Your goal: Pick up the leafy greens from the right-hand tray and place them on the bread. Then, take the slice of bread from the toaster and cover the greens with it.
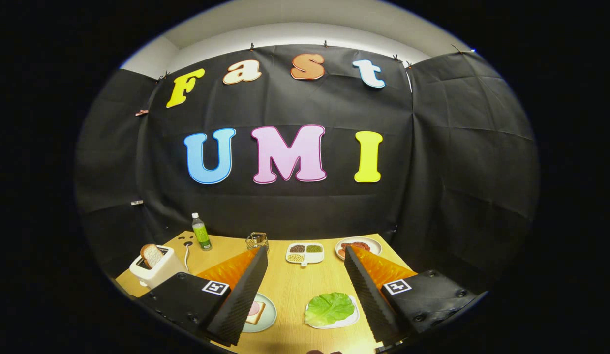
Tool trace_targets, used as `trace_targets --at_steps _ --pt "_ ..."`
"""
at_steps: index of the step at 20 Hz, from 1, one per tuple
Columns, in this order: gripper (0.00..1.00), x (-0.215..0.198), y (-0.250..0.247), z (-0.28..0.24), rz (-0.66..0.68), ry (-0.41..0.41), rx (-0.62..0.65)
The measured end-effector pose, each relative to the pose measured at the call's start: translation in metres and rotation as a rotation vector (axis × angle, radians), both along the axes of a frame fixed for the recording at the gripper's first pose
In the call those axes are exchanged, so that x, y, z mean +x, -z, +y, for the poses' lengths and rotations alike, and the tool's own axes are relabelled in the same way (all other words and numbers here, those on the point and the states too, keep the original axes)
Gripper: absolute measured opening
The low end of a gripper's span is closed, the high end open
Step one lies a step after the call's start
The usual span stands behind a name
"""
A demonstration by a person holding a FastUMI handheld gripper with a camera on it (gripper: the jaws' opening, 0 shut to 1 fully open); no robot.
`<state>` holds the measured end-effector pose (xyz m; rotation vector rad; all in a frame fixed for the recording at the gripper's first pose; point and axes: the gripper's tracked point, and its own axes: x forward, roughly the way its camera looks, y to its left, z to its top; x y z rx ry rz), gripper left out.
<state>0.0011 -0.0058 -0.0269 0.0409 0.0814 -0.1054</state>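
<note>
Gripper view: looking forward over a wooden worktop [290, 287] from above its near edge.
Fingers: the gripper [305, 295] is spread wide and grasps nothing; it hangs above the near part of the worktop.
Leafy greens: a lettuce leaf [329, 308] lies flat on a white tray [348, 322], between the fingers and nearer the right one, close to the near edge.
Bread: an open slice [256, 311] with what looks like a round of meat on it sits on a pale plate [268, 319], just beside the left finger.
Toaster: a white toaster [155, 270] stands at the left edge, a bread slice [151, 254] upright in its slot.
Handling: I would judge the leaf light, soft and floppy, apt to fold or tear; a gentle pinch at a raised, ruffled edge seems safest.
Long axis: the leaf runs crosswise to the fingers, along the near edge.
Far edge: a green bottle [200, 232], a small wire holder [257, 240], a divided dish of grains [305, 253], and a plate of reddish food [357, 246].
</note>
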Motion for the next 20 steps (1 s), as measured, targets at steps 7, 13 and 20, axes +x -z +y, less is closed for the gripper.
trace_targets --at_steps 7,13,20 --pt "0.97 -0.008 0.02 0.003 0.054 0.06 -0.007" --pt "0.98 -0.004 0.043 0.006 0.117 0.086 0.017" --pt "0.98 0.029 0.095 -0.013 0.248 0.028 0.027"
